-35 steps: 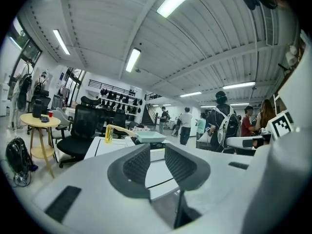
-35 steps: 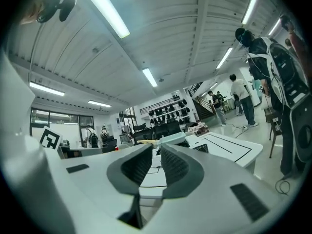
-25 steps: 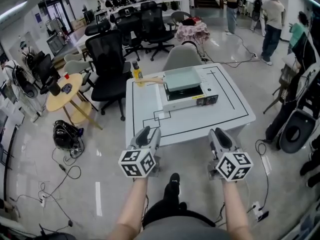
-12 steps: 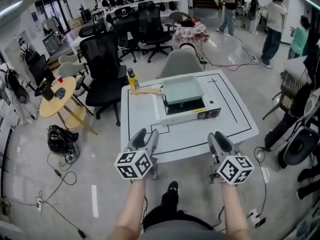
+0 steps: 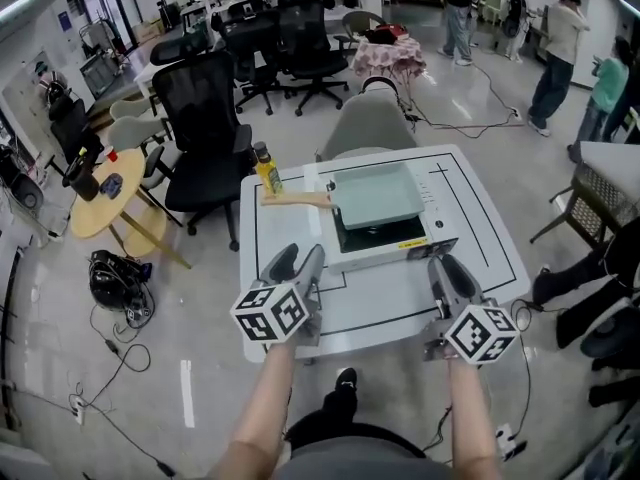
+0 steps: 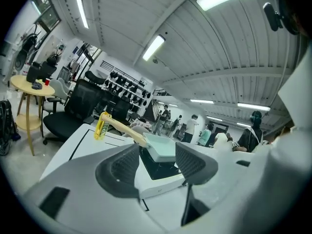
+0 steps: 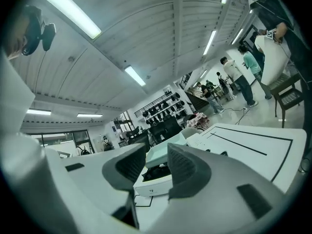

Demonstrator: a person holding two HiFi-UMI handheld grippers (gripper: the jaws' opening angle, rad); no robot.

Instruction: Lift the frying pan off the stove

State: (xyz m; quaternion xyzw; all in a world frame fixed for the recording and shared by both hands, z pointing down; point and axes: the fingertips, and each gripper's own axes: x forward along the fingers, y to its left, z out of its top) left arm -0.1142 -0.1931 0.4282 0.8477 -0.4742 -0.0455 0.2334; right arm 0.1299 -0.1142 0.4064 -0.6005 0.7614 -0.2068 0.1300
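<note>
A pale green square frying pan [image 5: 378, 194] with a wooden handle [image 5: 295, 200] pointing left rests on a white stove [image 5: 392, 245] on the white table [image 5: 480, 218]. Both grippers hover over the table's near edge, short of the stove and apart from it. My left gripper [image 5: 297, 261] has its jaws opening with nothing between them. My right gripper [image 5: 447, 271] is open and empty. In the left gripper view the pan [image 6: 161, 147] shows beyond the left gripper [image 6: 156, 165]. In the right gripper view the pan [image 7: 165, 152] shows beyond the right gripper [image 7: 155, 165].
A yellow bottle [image 5: 266, 171] stands at the table's far left by the handle's end. A grey chair [image 5: 368, 123] sits behind the table, with black office chairs [image 5: 205, 118] and a round wooden table [image 5: 100, 193] to the left. People [image 5: 560, 38] stand at the back right.
The table, stove and pan have come nearer in the head view. Both grippers now reach over the table's front edge. The left gripper's jaws stand wider apart.
</note>
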